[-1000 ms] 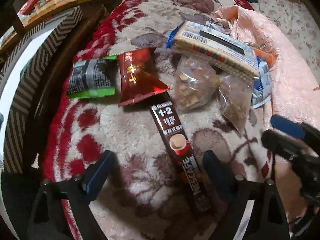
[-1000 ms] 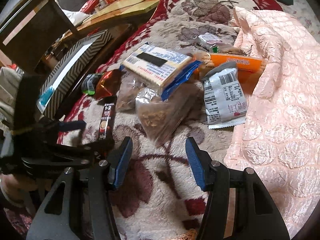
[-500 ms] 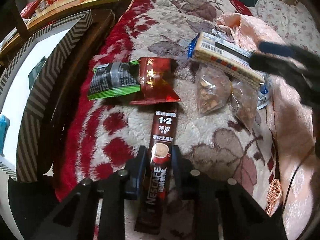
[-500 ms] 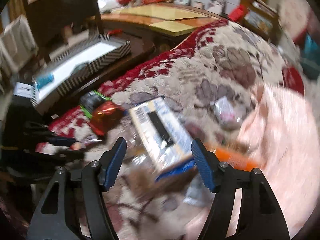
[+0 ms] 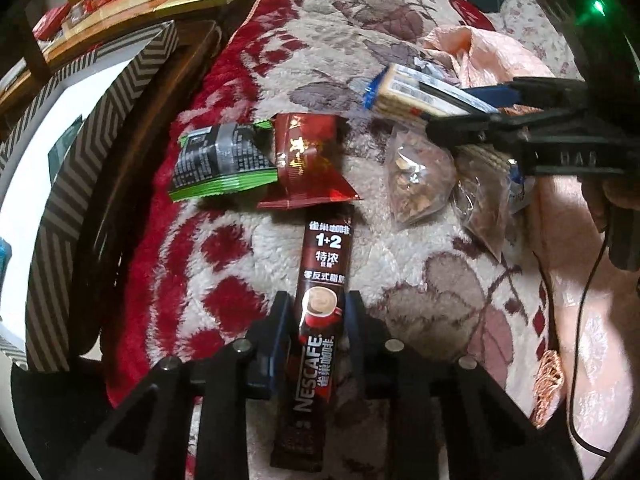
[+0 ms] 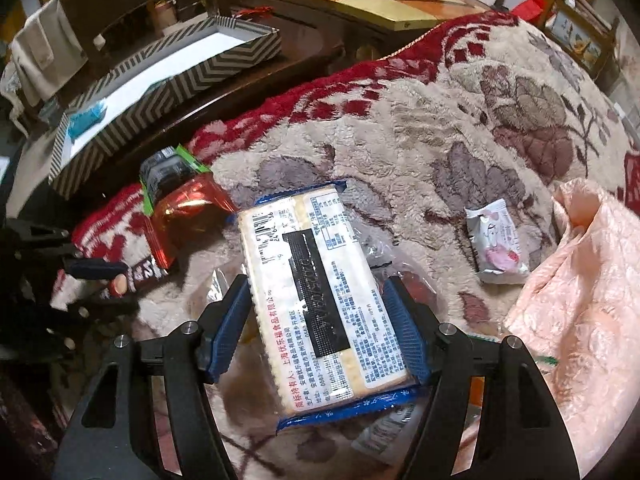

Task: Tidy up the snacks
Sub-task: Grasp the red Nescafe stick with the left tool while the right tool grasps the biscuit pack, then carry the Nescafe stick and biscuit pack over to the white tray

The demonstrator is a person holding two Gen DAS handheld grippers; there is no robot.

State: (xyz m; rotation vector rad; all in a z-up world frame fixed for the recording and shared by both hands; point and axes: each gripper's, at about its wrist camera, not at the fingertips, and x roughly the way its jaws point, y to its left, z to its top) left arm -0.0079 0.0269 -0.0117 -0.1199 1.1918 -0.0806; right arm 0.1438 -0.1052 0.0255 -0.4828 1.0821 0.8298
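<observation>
On the fleecy floral blanket (image 5: pixel 240 264), between the blue pads of my left gripper (image 5: pixel 316 320), lies the Nescafé coffee stick (image 5: pixel 320 300); the jaws have just been closing and now clamp its sides near the printed cup. To do this well I would lift straight up and slowly, since the stick is long, thin and slippery, and I hold it below its middle, so the free top end may droop or swing. It is a dark brown sachet with white lettering and a red cup, its top edge just beside the red foil packet (image 5: pixel 304 160), next to a green-edged dark packet (image 5: pixel 220 160). My right gripper (image 6: pixel 324 312) stands wide around the cracker pack (image 6: pixel 316 292), a cream block in blue-edged wrap; the pads look to touch its long sides, but I cannot tell whether they press. I judge the striped box (image 6: pixel 168 68) beyond the blanket to be the likely destination.
</observation>
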